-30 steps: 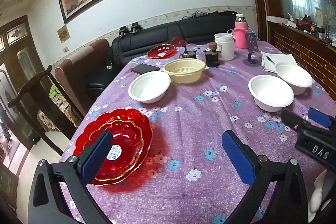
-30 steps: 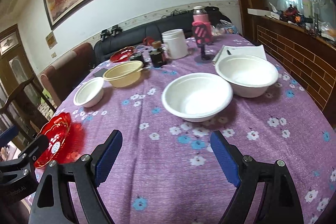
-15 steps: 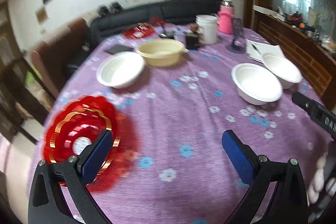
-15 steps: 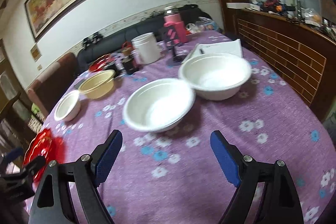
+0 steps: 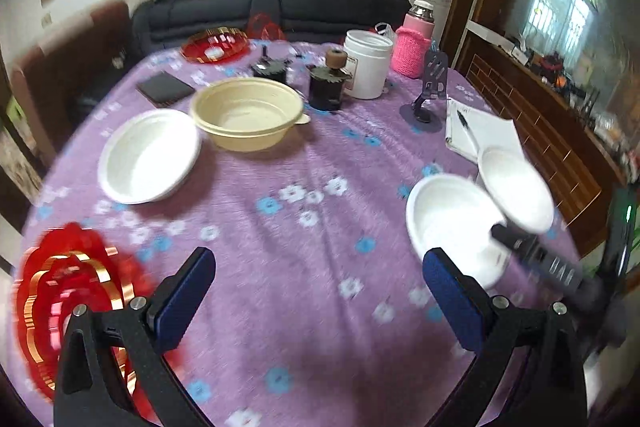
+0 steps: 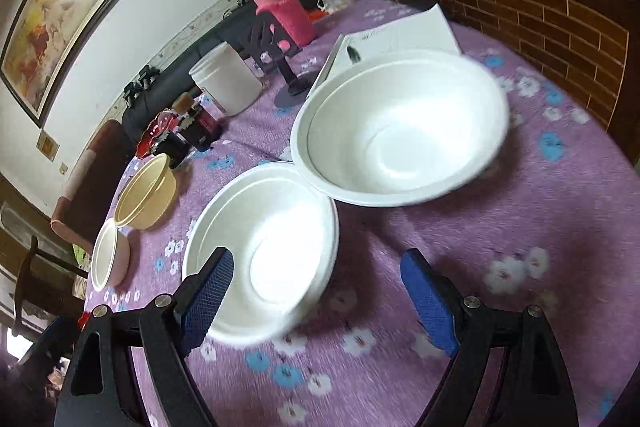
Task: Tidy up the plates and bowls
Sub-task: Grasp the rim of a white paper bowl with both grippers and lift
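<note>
White foam bowl (image 6: 264, 251) at lower centre of right wrist view, rim just above wide-open, empty right gripper (image 6: 316, 303); left gripper (image 5: 320, 301) likewise open, farther off.

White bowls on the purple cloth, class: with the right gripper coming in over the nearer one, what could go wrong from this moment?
1. The nearer white bowl nearly touches the farther white bowl; lifting one might nudge the other.
2. The open right gripper has one finger already over the nearer bowl's rim; closing there could crush or tip it.
3. The red plate sits by the table edge beside the open left gripper; a bump could knock it off.
</note>
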Motion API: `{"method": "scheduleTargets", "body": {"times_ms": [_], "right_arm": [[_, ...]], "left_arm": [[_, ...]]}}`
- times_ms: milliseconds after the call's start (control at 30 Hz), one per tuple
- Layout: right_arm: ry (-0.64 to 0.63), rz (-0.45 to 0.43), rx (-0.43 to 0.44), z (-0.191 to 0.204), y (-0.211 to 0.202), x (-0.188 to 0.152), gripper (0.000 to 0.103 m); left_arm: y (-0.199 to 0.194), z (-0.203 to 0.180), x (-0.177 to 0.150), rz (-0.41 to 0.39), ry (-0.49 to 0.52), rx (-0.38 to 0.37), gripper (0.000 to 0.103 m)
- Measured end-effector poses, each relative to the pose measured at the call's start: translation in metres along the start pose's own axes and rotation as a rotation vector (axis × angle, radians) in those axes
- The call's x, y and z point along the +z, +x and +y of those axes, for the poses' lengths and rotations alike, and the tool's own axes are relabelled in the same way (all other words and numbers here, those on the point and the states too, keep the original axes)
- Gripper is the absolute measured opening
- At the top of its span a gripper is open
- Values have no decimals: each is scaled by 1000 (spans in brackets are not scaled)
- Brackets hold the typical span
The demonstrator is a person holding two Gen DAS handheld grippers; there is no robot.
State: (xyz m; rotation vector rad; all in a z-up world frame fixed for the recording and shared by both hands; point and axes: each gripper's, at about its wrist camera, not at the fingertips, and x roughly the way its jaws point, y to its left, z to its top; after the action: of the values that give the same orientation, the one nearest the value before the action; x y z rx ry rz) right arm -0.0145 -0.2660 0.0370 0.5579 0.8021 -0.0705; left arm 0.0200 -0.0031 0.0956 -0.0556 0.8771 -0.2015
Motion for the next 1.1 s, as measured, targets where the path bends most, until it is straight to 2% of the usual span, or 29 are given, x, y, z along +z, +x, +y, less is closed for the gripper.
{"method": "scheduleTargets", "body": {"times_ms": [67,167,333,400,567,633,700,867,967,1033,1100], "right_arm": [[-14,-52,-12,-1,1,-3,88],[-35,-73,-43,-5,2,-2,81],[-27,-48,-37,-9,6,-1,76],[-28,-39,-32,-10,7,-1,70],[-24,-15,-25,-10,12,-1,63],[-27,-7,-19,-10,14,-1,60],[-34,3,-17,-9,16,-2,57],[-45,21,-20,-7,22,-2,54],[-53,29,-8,-5,23,-3,44],[-64,24,-7,-3,23,-4,41],[-79,23,-5,-1,23,-5,32]], "left_arm": [[19,-2,10,27,-13,-12,103],[45,-11,19,51,-2,-14,103],[82,-27,33,101,-3,-70,102],[92,-34,39,104,5,-96,101],[119,-56,45,136,66,-120,83],[132,-61,44,172,77,-133,69],[139,-63,42,204,77,-165,60],[149,-71,32,234,90,-185,56],[147,-75,29,234,98,-198,44],[145,-78,26,250,109,-218,22],[142,-81,23,244,125,-205,21]]}}
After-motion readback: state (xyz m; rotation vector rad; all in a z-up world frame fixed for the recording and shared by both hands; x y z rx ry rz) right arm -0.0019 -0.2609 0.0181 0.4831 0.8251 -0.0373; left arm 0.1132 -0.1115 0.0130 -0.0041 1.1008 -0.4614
